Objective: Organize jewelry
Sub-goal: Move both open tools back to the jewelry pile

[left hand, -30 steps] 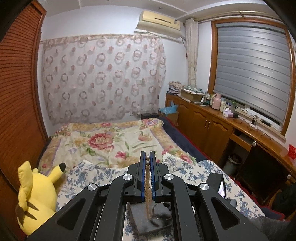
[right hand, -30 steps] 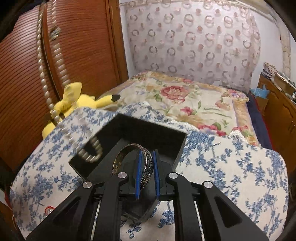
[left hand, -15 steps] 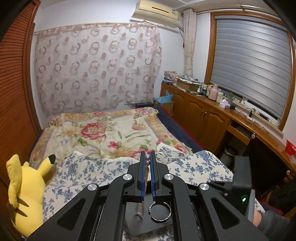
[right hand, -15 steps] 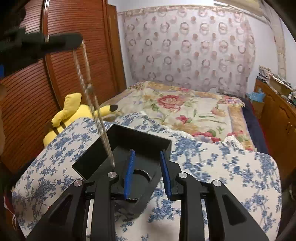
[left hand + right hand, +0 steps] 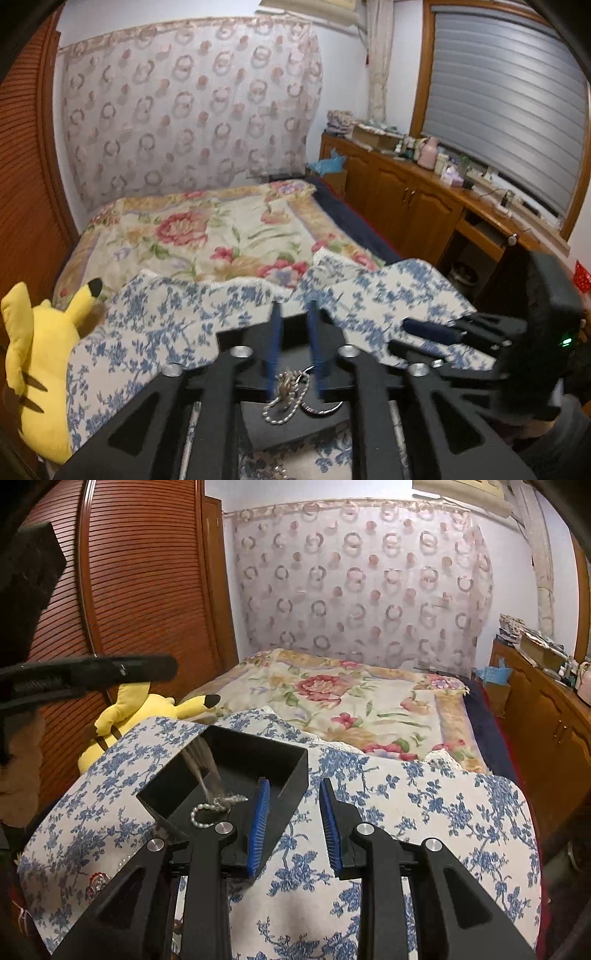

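Item: black tray [image 5: 291, 771], set on the blue-flowered cloth [image 5: 424, 812]. It lies under and just ahead of the left claw [image 5: 293, 343], and ahead-left of the right claw [image 5: 293, 823], whose left finger overlaps the tray's near right edge.

Contents, as visible:
- Bead necklace [image 5: 207, 810] (pearl-like; part is motion-blurred in the right wrist view, so it appears not fully settled). It lies heaped in the tray just below the left claw's fingertips, left of the right claw.
- Bangle [image 5: 321, 408], only a thin arc of it showing, beside the necklace [image 5: 284, 398] on the tray floor [image 5: 295, 424] under the left claw's right finger.

Claws: both stand with fingers parted and nothing between the blue pads.

Progress, judged: two pieces are in the tray, so the depositing step looks done for these. A small red-and-white piece [image 5: 96, 880] lies on the cloth, well to the left of the right claw and outside the tray; it may be left to collect, though it is too small to identify.

Change against earlier frames: a second ago the left claw pinched the necklace hanging above the tray and the right pinched the bangle; half a second ago the right had let go, the bangle resting in the tray. Now the left has released too, and the necklace has dropped in.

Bystander: yellow plush toy [image 5: 40, 369], far left of the left claw.
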The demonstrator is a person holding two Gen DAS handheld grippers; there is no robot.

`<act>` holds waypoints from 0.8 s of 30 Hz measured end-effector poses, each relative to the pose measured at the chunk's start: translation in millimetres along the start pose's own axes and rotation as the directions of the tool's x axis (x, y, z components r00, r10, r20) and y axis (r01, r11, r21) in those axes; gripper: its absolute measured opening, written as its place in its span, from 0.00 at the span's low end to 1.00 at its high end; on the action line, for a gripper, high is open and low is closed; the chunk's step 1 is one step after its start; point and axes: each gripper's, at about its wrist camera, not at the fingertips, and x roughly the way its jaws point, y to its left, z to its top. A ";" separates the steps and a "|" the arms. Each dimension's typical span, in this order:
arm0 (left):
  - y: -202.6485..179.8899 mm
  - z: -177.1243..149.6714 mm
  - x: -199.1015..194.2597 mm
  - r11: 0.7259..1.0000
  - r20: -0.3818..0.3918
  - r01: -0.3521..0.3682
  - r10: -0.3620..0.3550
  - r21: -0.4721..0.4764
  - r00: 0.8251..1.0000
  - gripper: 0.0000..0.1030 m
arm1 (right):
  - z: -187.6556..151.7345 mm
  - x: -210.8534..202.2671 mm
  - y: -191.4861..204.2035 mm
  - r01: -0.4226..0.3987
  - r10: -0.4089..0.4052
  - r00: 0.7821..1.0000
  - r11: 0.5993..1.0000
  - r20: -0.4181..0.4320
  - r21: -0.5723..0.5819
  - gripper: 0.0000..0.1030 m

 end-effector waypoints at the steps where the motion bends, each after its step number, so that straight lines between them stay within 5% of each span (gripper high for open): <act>1: 1.6 -2.6 -0.1 1.000 -0.001 0.001 -0.001 -0.003 1.000 0.18 | -1.6 -1.1 0.6 0.003 -0.003 1.000 1.000 -0.001 -0.002 0.29; 5: 8.1 -17.4 -5.8 1.000 -0.006 -0.005 0.005 -0.011 1.000 0.29 | -9.2 -6.7 2.8 0.004 -0.004 1.000 1.000 -0.004 -0.004 0.29; 20: 13.4 -112.3 -48.5 0.998 -0.041 -0.052 0.050 -0.047 0.998 0.43 | -67.1 -40.2 44.0 -0.049 0.049 0.997 0.999 -0.059 -0.015 0.29; 24: 11.3 -138.6 -53.7 0.998 -0.057 -0.044 0.041 -0.043 0.998 0.54 | -87.6 -40.2 58.3 -0.073 0.069 0.992 0.997 -0.108 -0.035 0.29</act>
